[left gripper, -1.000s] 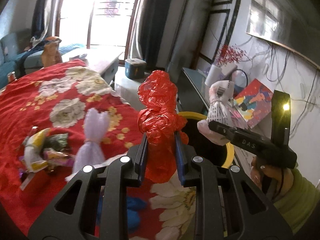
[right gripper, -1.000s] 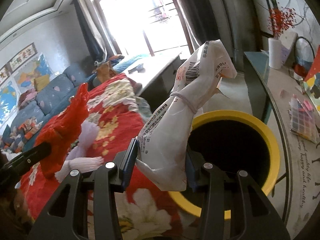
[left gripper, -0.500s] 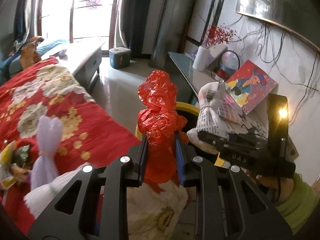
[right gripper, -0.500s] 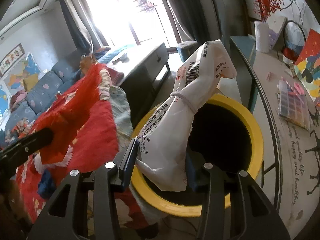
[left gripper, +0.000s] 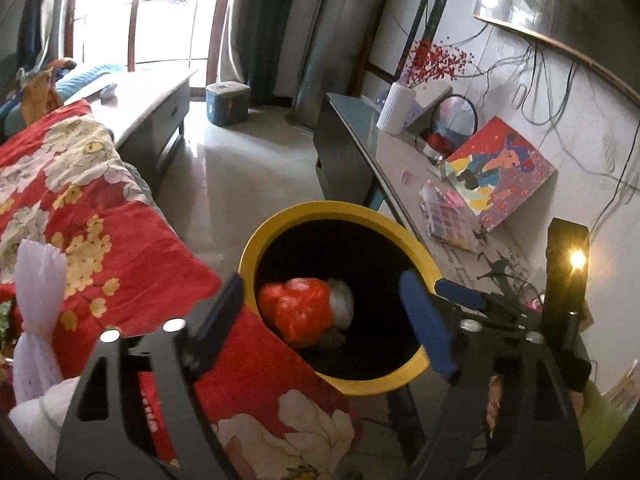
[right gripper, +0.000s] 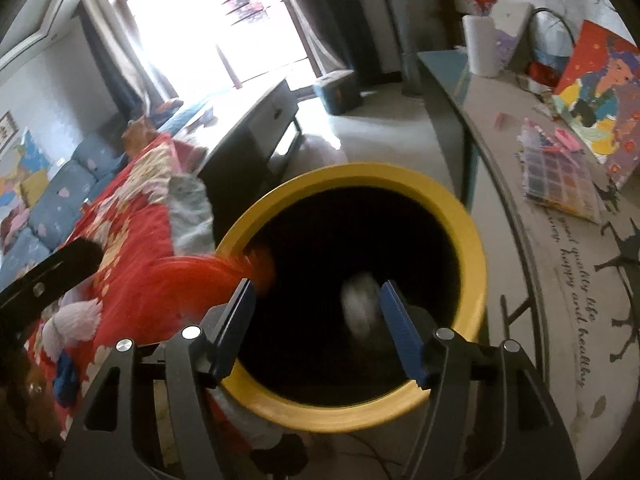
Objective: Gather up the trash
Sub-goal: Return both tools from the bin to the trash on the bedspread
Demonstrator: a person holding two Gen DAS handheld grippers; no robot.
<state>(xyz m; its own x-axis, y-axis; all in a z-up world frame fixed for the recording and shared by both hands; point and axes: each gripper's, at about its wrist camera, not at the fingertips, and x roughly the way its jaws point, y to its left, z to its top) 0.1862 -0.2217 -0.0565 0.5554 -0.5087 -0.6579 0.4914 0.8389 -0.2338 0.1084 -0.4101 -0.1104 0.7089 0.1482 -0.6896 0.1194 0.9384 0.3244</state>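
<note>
A black bin with a yellow rim (left gripper: 332,210) stands below both grippers. Blurred, a red plastic bag (left gripper: 296,312) and a white printed bag (left gripper: 342,304) are loose inside it. My left gripper (left gripper: 324,308) hangs over the bin's near edge, its jaws opening and gripping nothing. My right gripper (right gripper: 318,312) is over the bin (right gripper: 360,172) too, its jaws also opening. The white bag (right gripper: 360,304) shows blurred below them and the red bag (right gripper: 224,272) streaks past the rim. A tied lilac bag (left gripper: 38,280) lies on the red blanket.
A red flowered blanket (left gripper: 100,220) runs along the bin's left side. To the right is a glass-topped desk (left gripper: 360,120) with a bead box (left gripper: 448,216), a painting (left gripper: 500,168) and a white vase (left gripper: 394,108). A low table (left gripper: 152,96) and a teal box (left gripper: 228,102) stand further back.
Both grippers moved over the bin and opened. The red bag left the left gripper and the white printed bag left the right one; both are now in the bin.
</note>
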